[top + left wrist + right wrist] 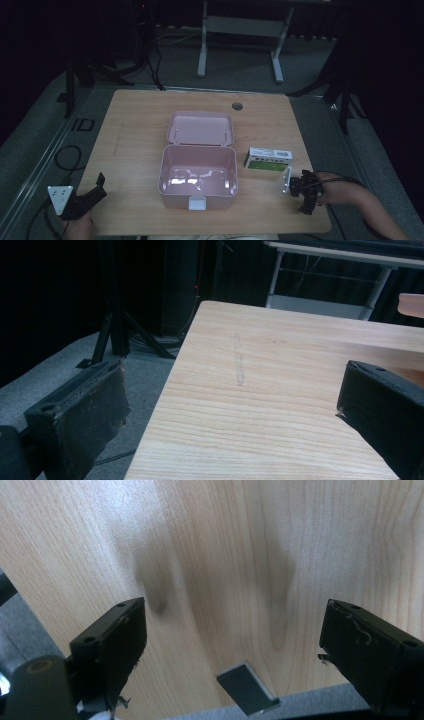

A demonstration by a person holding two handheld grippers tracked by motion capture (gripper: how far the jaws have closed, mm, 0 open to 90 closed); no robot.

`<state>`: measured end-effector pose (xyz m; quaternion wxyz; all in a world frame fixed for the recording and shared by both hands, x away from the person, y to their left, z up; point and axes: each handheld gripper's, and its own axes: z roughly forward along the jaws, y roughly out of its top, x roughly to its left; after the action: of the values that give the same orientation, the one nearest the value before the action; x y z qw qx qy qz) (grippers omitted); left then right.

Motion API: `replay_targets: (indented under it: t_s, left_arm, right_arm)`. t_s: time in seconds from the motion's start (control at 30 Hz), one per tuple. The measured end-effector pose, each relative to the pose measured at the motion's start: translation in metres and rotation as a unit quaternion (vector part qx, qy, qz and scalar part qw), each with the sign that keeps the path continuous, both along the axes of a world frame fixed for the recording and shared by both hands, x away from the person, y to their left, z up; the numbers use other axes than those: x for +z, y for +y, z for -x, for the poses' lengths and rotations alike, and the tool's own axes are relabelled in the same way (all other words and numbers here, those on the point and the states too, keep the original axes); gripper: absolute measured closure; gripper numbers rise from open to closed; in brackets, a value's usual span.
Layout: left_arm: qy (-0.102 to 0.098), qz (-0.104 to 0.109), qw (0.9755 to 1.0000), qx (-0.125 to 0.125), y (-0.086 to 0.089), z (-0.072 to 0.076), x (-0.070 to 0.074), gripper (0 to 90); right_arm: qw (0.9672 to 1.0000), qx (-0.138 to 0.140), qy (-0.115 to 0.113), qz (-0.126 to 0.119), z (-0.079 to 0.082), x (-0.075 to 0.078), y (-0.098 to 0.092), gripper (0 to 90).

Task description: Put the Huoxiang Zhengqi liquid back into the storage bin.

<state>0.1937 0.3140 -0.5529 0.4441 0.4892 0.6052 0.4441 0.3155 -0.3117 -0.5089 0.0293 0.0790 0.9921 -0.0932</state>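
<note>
A pink plastic box stands open in the middle of the wooden table. Its lid lies flat behind it, and nothing shows inside. A small white and green carton lies just right of the box. My left gripper rests at the table's front left corner. In the left gripper view it is open over bare wood. Near the front right corner, below the carton, my right gripper points down at the table. In the right gripper view it is open, holding nothing.
A small grey rectangular piece lies at the table's edge under the right gripper. A round cable hole sits near the far edge. A white desk frame stands beyond the table. Cables and dark stands are on the floor to the left.
</note>
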Motion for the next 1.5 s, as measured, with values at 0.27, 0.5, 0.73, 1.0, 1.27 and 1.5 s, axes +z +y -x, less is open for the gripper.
replay_targets:
  t_s: [0.27,0.5,0.73,1.0,1.27,1.5]
  left_arm:
    - [-0.001,0.002,1.0,0.0,0.0,0.0,0.0,0.2]
    - [-0.001,0.001,1.0,-0.001,0.0,0.0,0.0,0.2]
    - [0.0,0.001,1.0,-0.002,0.0,0.0,0.0,0.2]
    - [0.0,0.001,1.0,-0.003,0.0,0.0,0.0,0.2]
    - [0.001,0.001,1.0,-0.004,0.0,0.0,0.0,0.1]
    - [0.0,0.001,1.0,-0.005,0.0,0.0,0.0,0.2]
  right_arm:
    - [0.9997,0.009,0.014,0.019,-0.003,0.001,0.011,11.5]
    - [0.9997,0.011,0.023,-0.002,-0.006,0.007,0.021,13.1]
    - [0.999,0.024,0.036,-0.008,-0.005,0.009,0.038,12.1]
    - [0.9984,0.046,0.025,-0.02,-0.005,0.013,0.056,11.0]
    - [0.9971,0.064,0.025,-0.034,-0.008,0.016,0.075,12.9]
    - [0.9957,0.078,0.021,-0.047,-0.011,0.028,0.098,13.4]
